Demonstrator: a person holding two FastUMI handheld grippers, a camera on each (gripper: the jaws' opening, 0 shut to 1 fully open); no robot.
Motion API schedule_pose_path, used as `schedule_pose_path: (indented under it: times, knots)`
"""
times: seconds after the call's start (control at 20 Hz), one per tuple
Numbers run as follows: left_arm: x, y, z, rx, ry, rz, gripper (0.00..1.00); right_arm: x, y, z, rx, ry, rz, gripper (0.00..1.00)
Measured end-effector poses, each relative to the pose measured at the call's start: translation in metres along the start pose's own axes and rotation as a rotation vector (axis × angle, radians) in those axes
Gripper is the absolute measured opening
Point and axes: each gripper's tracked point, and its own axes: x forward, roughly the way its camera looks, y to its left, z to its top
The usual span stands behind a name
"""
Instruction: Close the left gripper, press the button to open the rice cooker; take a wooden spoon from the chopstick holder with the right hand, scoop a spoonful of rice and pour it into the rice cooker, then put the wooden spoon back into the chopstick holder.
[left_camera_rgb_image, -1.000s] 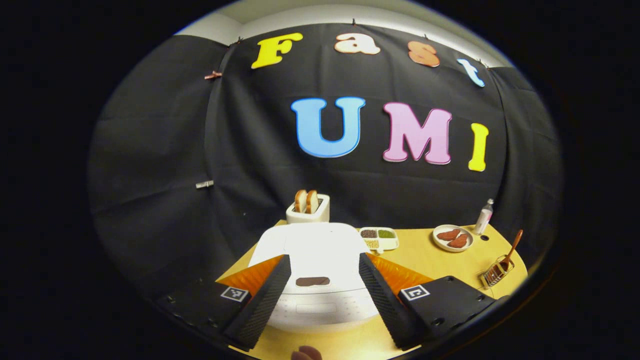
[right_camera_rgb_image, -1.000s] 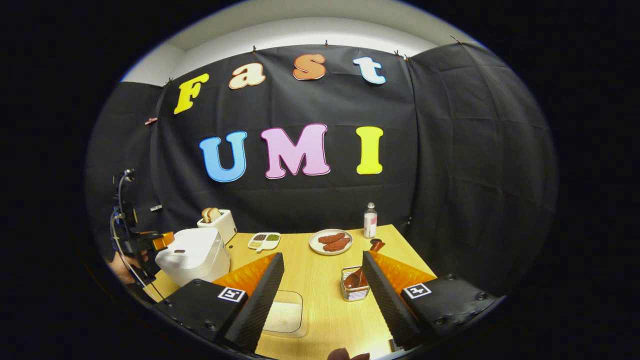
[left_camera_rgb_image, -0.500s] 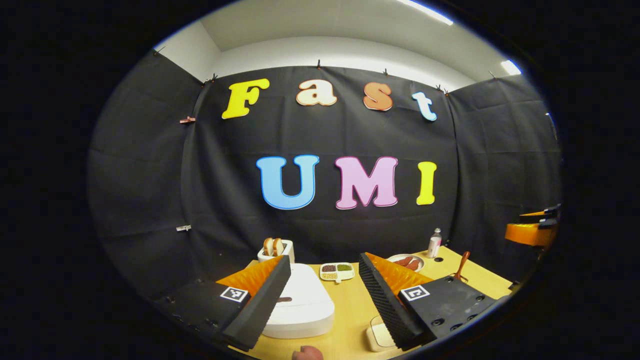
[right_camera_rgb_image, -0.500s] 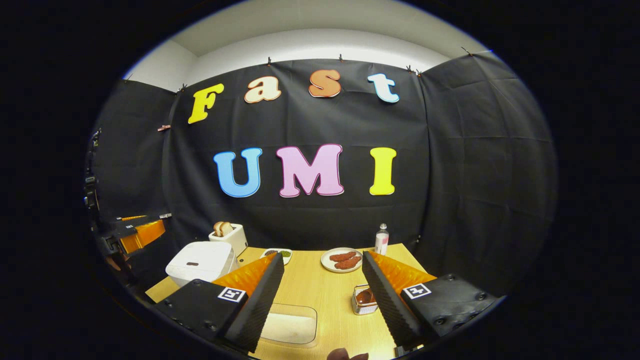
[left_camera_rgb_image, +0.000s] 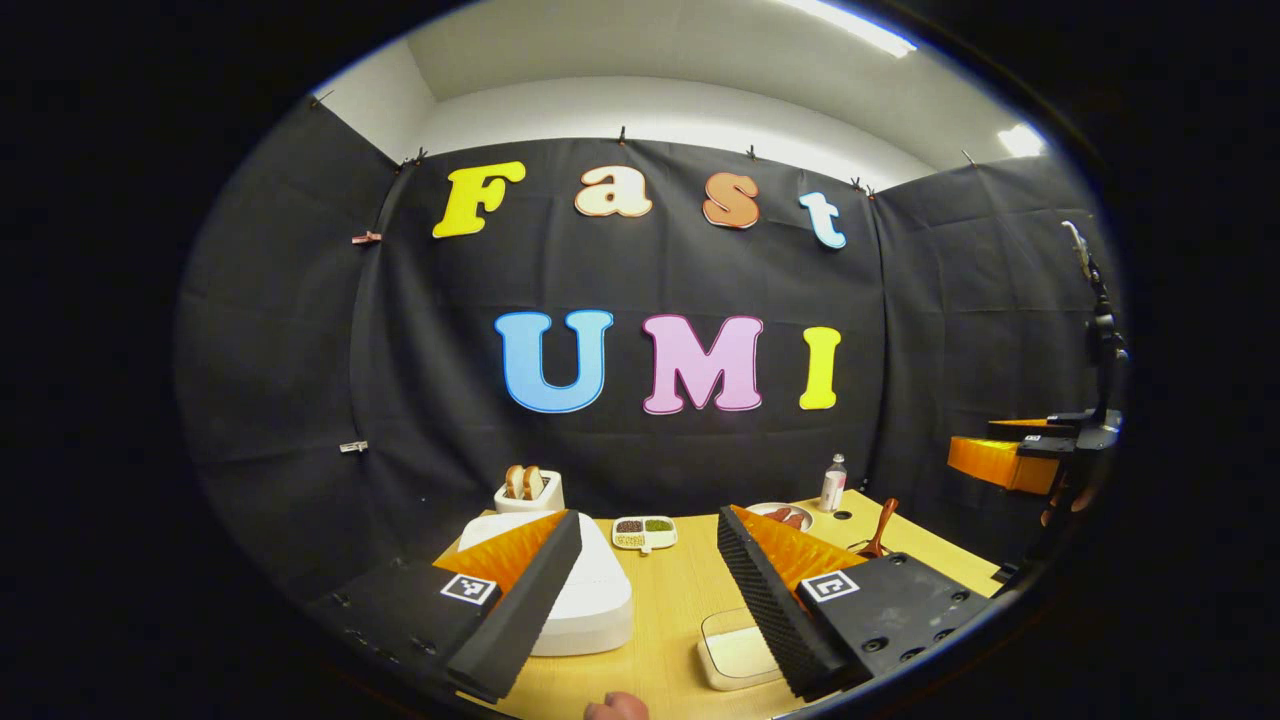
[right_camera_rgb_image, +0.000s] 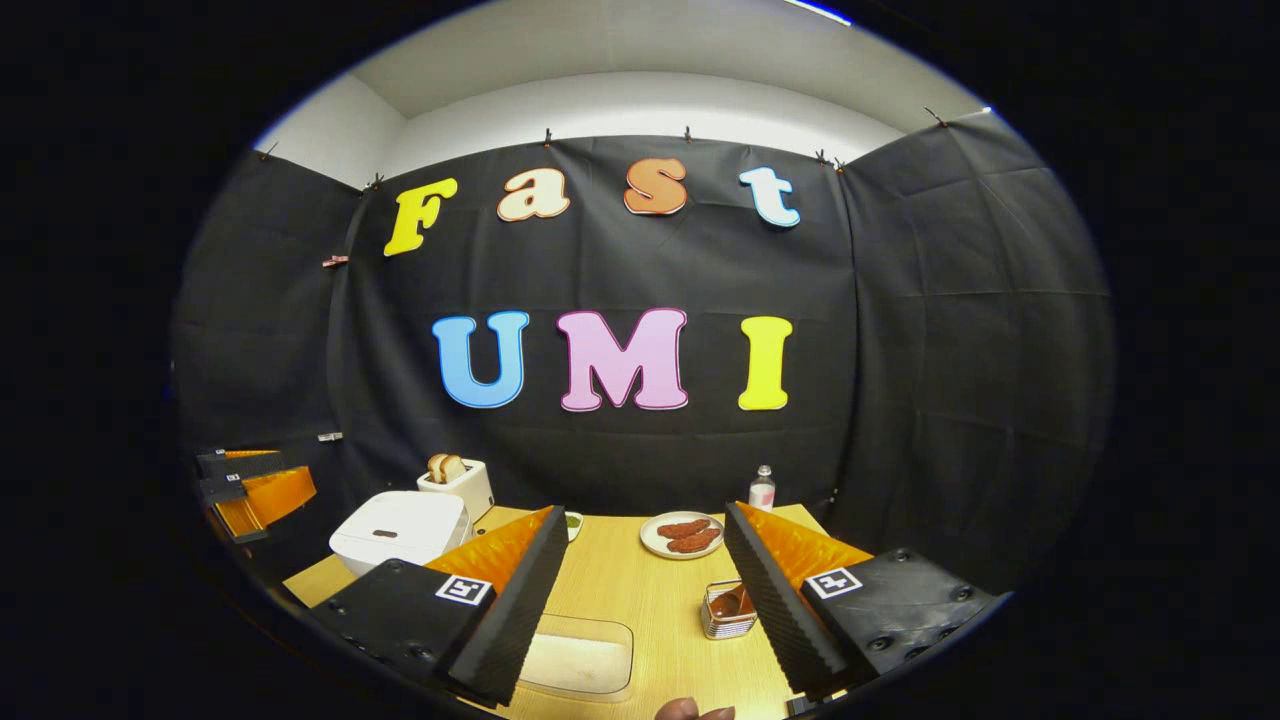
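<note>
While tongs gape, wooden table (right_camera_rgb_image: 640, 610), black-draped booth

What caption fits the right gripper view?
Open right gripper hovering over a wooden table with closed rice cooker and spoon holder.

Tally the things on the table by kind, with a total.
Appliances: 2, rice cooker and toaster
Food dishes: 2, sausage plate and divided dish
Bottles: 1
Rice trays: 1
Chopstick holders: 1
Wooden spoons: 1
Total: 8

rice cooker (left_camera_rgb_image: 590, 600) part-hidden by left claw finger | wooden spoon (right_camera_rgb_image: 729, 602) bowl behind holder mesh
</note>
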Motion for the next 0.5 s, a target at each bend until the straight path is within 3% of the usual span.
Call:
schedule_pose_path:
  times: [0.5]
  knots:
    - [0.005,0.017,-0.009,0.008,0.032,0.046,0.95,0.007,-0.006,-0.001,0.009,-0.006,-0.009,0.98]
